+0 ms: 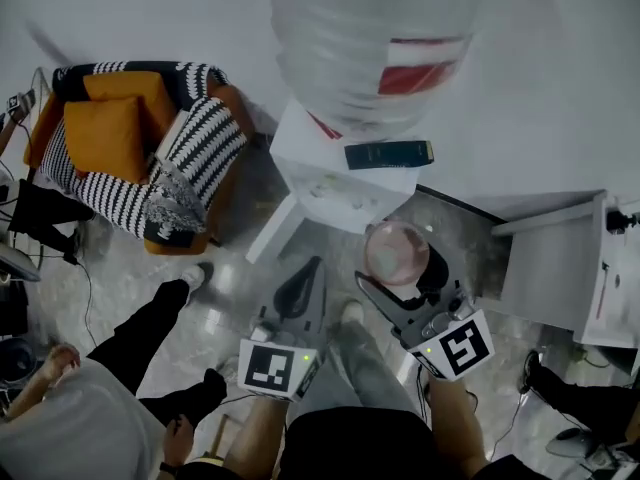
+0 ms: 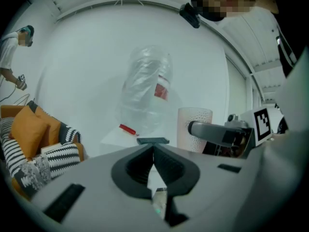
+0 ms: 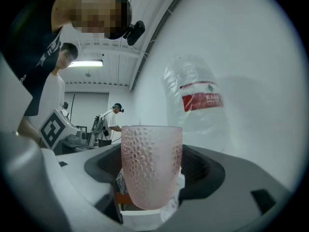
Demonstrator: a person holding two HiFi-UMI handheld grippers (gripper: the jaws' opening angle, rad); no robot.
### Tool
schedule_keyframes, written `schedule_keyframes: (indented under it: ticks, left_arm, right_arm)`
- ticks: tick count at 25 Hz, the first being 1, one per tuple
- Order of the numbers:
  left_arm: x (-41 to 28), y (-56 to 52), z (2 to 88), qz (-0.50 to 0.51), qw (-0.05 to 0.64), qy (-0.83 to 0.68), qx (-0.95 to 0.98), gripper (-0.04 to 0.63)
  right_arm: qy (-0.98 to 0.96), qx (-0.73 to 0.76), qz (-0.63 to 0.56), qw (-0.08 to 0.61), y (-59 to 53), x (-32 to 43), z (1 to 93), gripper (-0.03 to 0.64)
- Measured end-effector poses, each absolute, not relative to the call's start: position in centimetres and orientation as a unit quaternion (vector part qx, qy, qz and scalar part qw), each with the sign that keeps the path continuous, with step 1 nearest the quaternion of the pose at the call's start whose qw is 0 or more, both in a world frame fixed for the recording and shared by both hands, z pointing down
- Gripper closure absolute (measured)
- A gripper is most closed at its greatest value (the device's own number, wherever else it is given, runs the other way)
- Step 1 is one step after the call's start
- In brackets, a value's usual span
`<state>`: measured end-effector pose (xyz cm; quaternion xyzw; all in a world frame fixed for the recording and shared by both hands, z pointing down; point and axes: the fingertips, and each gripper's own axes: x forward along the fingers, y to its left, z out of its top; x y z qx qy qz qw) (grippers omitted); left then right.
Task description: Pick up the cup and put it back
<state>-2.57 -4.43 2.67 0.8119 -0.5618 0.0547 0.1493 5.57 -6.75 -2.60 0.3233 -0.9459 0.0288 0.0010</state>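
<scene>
A pink dimpled glass cup (image 3: 150,166) stands upright between the jaws of my right gripper (image 3: 152,180), which is shut on its sides. In the head view the cup (image 1: 397,253) shows from above, held in the air by the right gripper (image 1: 402,273) in front of a small white table (image 1: 300,143). My left gripper (image 1: 308,270) hovers just left of it, jaws shut to a point and holding nothing. From the left gripper view, its tips (image 2: 153,148) meet, and the cup (image 2: 194,128) and right gripper (image 2: 217,132) show to the right.
A big clear water bottle (image 1: 375,38) with a red label and a dark flat box (image 1: 389,154) sit on the white table. An orange and striped armchair (image 1: 130,148) stands at left, a white cabinet (image 1: 555,268) at right. A seated person's legs (image 1: 150,338) reach in low at left.
</scene>
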Motion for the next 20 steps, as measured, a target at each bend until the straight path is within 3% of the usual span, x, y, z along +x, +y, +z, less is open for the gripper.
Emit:
schedule_keyframes:
  ticks: [9, 14, 20]
  left_arm:
    - [-3.2, -5.5, 15.5, 0.068, 0.186, -0.519, 0.831, 0.581]
    - [-3.8, -5.7, 26.3, 0.088, 0.23, -0.509, 0.825, 0.581]
    - [-4.2, -4.8, 38.9, 0.107, 0.232, -0.488, 0.835, 0.581]
  right_arm:
    - [-0.949, 0.304, 0.072, 0.031, -6.2, 3.9, 10.9, 0.244]
    - [-0.951, 0.288, 0.09, 0.063, -6.0, 3.0, 21.0, 0.244]
    - [-0.953, 0.277, 0.109, 0.066, -4.9, 1.6, 33.9, 0.244]
